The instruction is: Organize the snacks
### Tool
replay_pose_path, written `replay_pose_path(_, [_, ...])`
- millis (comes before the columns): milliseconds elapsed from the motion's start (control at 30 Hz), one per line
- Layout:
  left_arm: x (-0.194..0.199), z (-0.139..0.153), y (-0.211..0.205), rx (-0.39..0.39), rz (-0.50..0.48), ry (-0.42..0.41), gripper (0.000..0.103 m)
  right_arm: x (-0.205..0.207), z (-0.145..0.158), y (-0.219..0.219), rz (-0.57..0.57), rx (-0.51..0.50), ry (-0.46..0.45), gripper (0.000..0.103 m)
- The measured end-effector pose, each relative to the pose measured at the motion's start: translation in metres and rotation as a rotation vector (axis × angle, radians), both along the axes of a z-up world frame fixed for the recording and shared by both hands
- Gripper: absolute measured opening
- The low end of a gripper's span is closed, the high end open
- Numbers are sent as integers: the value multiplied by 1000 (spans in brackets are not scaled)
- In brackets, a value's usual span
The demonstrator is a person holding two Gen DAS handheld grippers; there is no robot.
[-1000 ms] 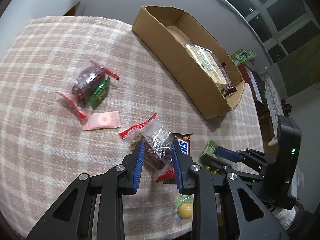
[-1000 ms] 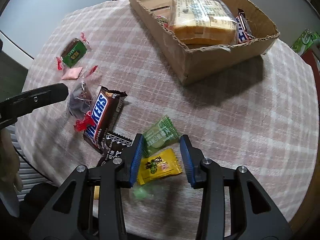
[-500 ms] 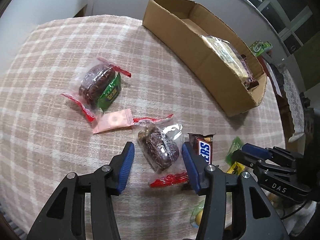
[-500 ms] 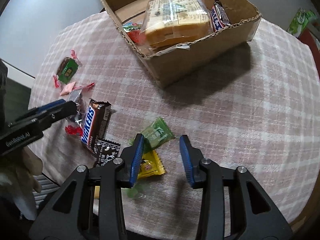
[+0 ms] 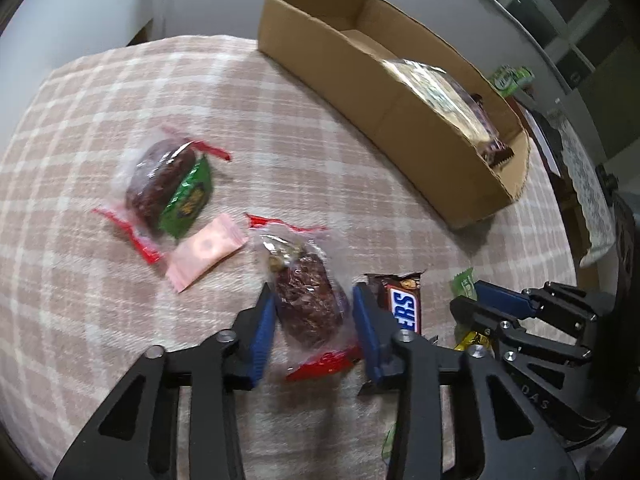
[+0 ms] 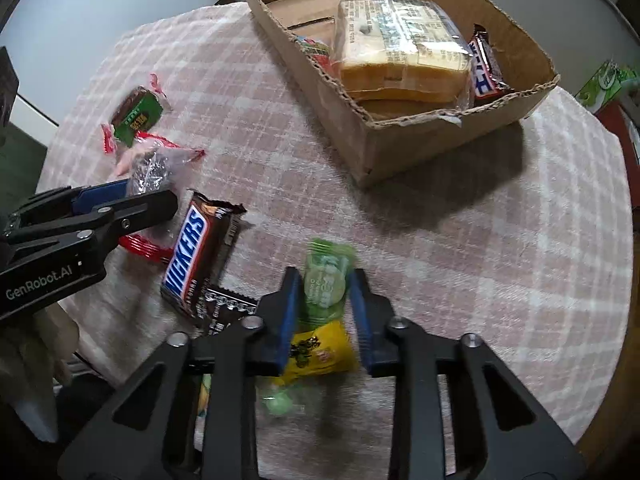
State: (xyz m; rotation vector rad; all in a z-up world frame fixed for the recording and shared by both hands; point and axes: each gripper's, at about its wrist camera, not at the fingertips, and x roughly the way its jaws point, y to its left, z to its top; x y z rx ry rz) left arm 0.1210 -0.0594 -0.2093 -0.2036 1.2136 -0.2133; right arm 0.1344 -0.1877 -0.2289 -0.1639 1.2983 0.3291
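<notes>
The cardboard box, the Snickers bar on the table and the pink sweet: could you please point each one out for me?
cardboard box [image 6: 432, 148]: right wrist view, its near outer wall.
Snickers bar [image 6: 192, 256]: right wrist view, middle of its wrapper.
pink sweet [image 5: 206, 251]: left wrist view, centre of its wrapper.

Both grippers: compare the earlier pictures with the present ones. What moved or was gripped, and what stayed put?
The left gripper closed in around the clear-wrapped brown cake. The right gripper advanced from the yellow packet to straddle the green packet. Neither looks clamped yet. The Snickers bar, pink packet and cardboard box stayed put.
</notes>
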Motion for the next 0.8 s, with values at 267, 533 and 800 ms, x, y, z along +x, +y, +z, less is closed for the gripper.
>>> replay_pose_path(267, [-4, 4, 15, -39, 22, -23, 32, 1, 5, -20, -53, 81, 10, 21])
replay_pose_path(533, [-13, 22, 33, -86, 36, -54, 32, -4, 30, -50, -70, 144, -18, 21])
replay_pose_path(800, [-6, 55, 42, -123, 40, -126, 32, -4, 73, -63, -85, 182, -99, 21])
